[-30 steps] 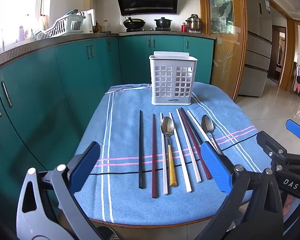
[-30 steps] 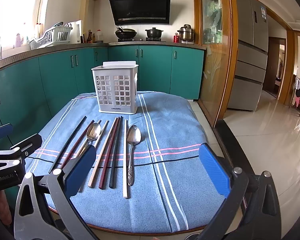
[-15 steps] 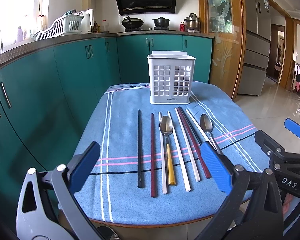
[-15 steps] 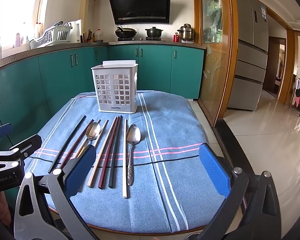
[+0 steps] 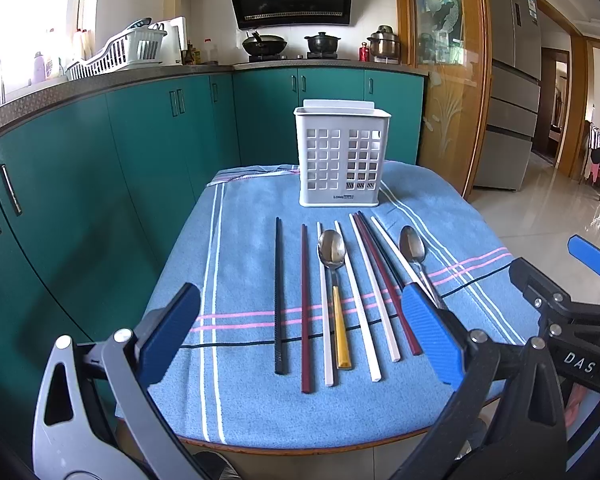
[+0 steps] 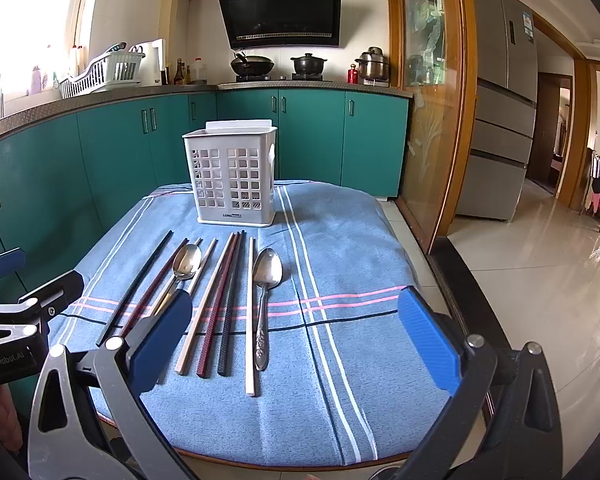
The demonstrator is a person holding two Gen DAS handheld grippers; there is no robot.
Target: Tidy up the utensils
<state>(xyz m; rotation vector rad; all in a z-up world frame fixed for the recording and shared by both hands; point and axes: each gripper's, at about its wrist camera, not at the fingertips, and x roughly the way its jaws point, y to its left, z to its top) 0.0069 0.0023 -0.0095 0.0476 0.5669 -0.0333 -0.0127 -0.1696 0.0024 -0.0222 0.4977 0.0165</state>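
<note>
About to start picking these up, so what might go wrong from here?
The dark red chopstick and black chopstick lie touching, so a claw may catch both. The white holder looks light and could tip if bumped. The all-metal spoon lies flat on the cloth, likely slippery.

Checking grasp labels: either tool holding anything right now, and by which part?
Nothing is held. The left tool and right tool are both open and empty; the chopsticks and spoons lie untouched on the cloth.
</note>
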